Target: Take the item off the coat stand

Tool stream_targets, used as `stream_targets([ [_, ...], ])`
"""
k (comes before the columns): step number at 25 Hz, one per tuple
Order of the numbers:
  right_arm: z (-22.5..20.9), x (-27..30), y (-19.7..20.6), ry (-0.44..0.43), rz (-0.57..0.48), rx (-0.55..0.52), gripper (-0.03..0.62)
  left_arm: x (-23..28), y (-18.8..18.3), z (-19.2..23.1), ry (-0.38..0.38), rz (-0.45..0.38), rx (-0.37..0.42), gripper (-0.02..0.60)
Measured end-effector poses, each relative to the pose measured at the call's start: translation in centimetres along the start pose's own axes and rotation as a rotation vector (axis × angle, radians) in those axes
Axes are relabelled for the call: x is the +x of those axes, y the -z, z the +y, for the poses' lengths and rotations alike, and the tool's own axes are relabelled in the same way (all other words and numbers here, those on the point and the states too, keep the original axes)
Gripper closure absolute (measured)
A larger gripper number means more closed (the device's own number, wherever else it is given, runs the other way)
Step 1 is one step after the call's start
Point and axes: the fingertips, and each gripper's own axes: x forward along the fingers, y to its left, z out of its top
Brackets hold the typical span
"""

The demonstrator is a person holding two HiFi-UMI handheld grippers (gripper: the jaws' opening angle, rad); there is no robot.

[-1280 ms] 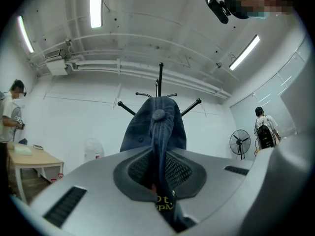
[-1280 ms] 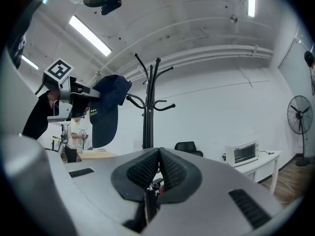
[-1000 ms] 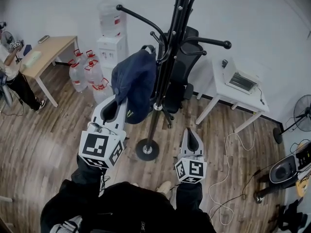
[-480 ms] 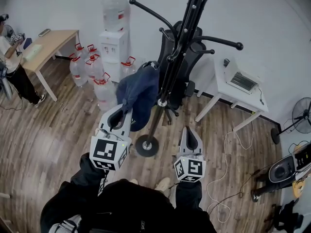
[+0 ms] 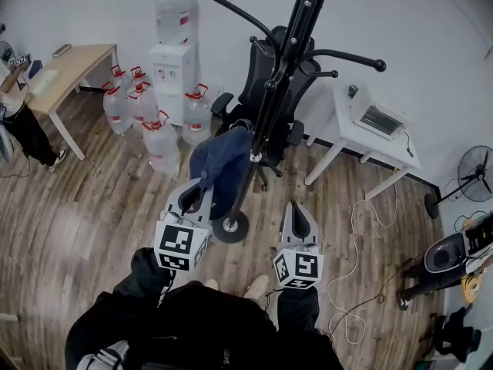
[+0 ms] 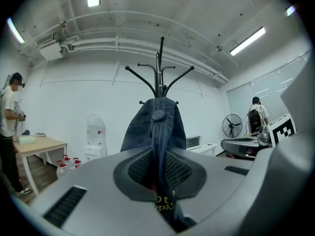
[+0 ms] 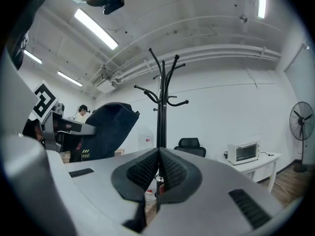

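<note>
**Item 1.** Dark navy fabric cap (image 5: 223, 164) (image 6: 156, 124) (image 7: 106, 129). Its brim is clamped between the jaws of the left hand-held gripper (image 5: 202, 186) (image 6: 160, 173), with the crown hanging just ahead of the tips. It is clear of the hooks and close beside the pole. There is yellow lettering near the brim; only the fragment "ent" can be read in the right gripper view.

**Item 2.** Tall black metal coat stand (image 5: 266, 106) (image 6: 160, 77) (image 7: 161, 107). It stands directly beyond both hand-held grippers, and the hooks in view are bare.

**Item 3.** Right hand-held gripper (image 5: 298, 210) (image 7: 158, 168). Its jaws are pressed together on nothing, and it is to the right of the stand's base.

**Item 4.** Cluster of clear plastic water jugs with red caps (image 5: 158, 137), on the floor. They are left of and beyond the left hand-held gripper. Their fill level cannot be judged.

**Item 5.** White water dispenser (image 5: 176, 60), topped by a large translucent bottle with a red label. The print is too small to read.

**Item 6.** White toaster oven (image 5: 381, 118) on a white tabletop (image 5: 400, 149), beyond and right of the right hand-held gripper.
</note>
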Motion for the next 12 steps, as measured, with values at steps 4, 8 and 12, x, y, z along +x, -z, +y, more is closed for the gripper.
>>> stream_targets([
  [4,-0.1,-0.8,0.4,0.017,0.014,0.000,0.577,-0.1,1.4,-0.4,0.016,0.025,-0.002,0.548],
  [8,-0.3,-1.1,1.1,0.032,0.031,0.000,0.577,0.2,3.0,-0.6,0.026,0.051,-0.013,0.548],
  [12,-0.4,-1.5,2.1,0.041,0.051,0.001,0.578,0.1,5.1,-1.2,0.039,0.091,-0.014,0.548],
])
